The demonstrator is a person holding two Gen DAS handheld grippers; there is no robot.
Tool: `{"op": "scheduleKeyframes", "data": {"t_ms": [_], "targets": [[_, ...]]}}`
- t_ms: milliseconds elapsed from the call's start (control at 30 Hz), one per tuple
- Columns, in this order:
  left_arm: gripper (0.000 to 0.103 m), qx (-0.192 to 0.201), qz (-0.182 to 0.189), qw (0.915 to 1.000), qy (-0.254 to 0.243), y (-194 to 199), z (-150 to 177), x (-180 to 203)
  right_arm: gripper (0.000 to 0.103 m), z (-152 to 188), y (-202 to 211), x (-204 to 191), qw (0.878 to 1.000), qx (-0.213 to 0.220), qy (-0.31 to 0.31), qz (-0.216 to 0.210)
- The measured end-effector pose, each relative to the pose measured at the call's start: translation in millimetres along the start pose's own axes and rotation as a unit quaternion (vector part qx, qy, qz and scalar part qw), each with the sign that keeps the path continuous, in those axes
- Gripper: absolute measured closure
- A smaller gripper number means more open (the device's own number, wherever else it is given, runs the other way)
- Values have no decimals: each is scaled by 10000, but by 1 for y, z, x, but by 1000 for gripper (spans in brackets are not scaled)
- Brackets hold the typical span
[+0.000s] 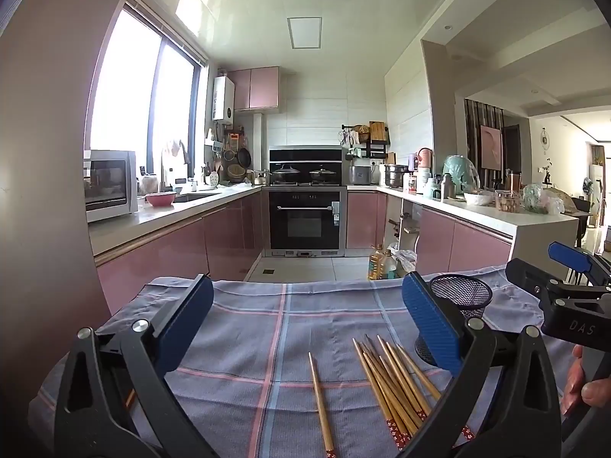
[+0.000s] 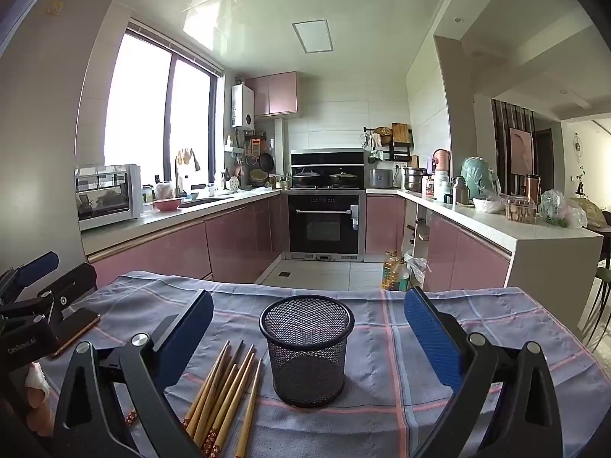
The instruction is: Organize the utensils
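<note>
Evidently nothing has been sorted yet: the black mesh holder [image 2: 306,349] stands upright and looks empty, and every chopstick visible lies flat on the checked cloth [image 2: 420,343] covering the surface. The left gripper [image 1: 307,322] hangs above the cloth with its jaws wide apart and nothing between them. A bundle of chopsticks [image 1: 393,385] lies below and just right of its centre line, partly hidden behind its right finger, and one single chopstick [image 1: 320,400] lies apart from the bundle, almost directly beneath the gap. The right gripper [image 2: 309,328] is likewise spread wide and holds nothing; the holder sits squarely ahead of it, between its fingers in the view but not touched, with the bundle fanned just left of the holder and close to the left finger. A phone [image 2: 74,330] lies on the cloth further left, beside the left tool. All of the work is judged outstanding: each chopstick is still to be lifted and stood in the holder. Room to move appears adequate. The cloth ahead of both grippers is bare up to the far edge of the surface, beyond which lies open kitchen floor. The holder stands well in from that edge. The two grippers sit near each other, so crowding over the bundle is the likeliest hazard.
</note>
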State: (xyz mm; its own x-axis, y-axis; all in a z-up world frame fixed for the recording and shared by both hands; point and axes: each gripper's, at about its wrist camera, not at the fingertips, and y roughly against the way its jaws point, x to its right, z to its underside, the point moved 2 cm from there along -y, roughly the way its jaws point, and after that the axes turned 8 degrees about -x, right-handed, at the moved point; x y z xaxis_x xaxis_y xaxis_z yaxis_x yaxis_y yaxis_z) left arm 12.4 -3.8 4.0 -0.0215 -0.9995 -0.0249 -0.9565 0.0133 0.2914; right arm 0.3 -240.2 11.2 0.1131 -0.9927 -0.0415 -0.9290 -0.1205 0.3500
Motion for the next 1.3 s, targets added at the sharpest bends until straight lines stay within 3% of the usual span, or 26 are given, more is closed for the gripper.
{"op": "scheduleKeyframes", "data": {"t_ms": [1300], "targets": [[6,72,92,9999,38,0,2,1,6,0,0,-2,10000,-4,-27,-17]]}}
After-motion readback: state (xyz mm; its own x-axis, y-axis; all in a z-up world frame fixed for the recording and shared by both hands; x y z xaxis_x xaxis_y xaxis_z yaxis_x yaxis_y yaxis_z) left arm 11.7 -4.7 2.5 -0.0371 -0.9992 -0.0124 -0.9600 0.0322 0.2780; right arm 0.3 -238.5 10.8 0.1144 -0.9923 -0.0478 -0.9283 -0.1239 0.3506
